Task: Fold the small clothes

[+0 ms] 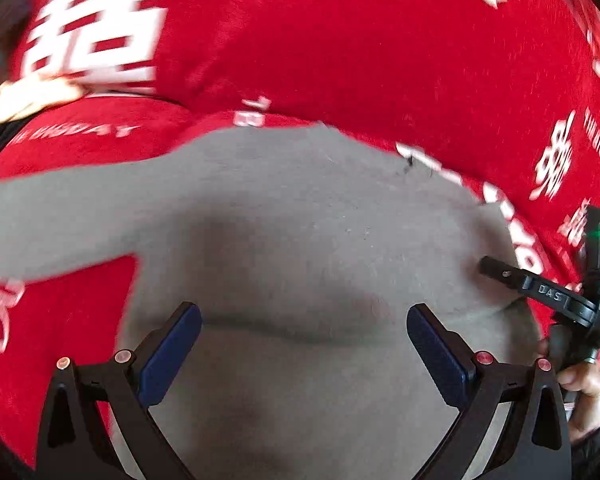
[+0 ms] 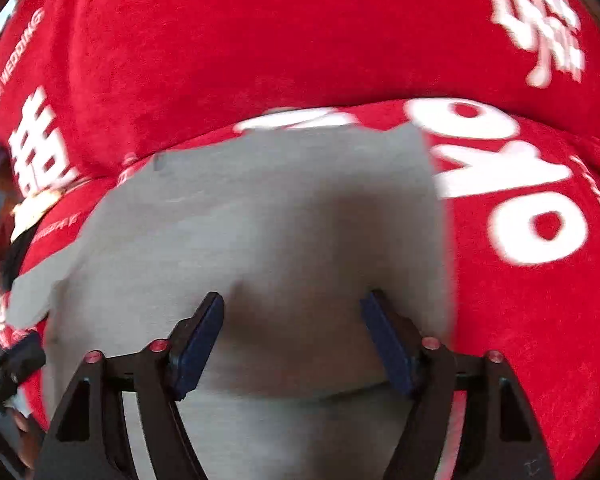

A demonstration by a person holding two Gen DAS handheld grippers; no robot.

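A small grey garment point(image 1: 300, 240) lies spread on a red cloth with white lettering point(image 1: 340, 40); one sleeve runs off to the left. My left gripper point(image 1: 304, 320) is open just above the garment's near part, holding nothing. My right gripper point(image 2: 292, 308) is open too, over the same grey garment point(image 2: 260, 220), with a soft fold line just below its fingertips. In the left wrist view the right gripper point(image 1: 540, 292) shows at the garment's right edge, held in a hand.
The red cloth point(image 2: 260, 40) covers the whole surface and bulges in folds behind the garment. A pale object point(image 2: 32, 208) lies at the left edge. The other gripper's body point(image 2: 8, 364) shows at lower left.
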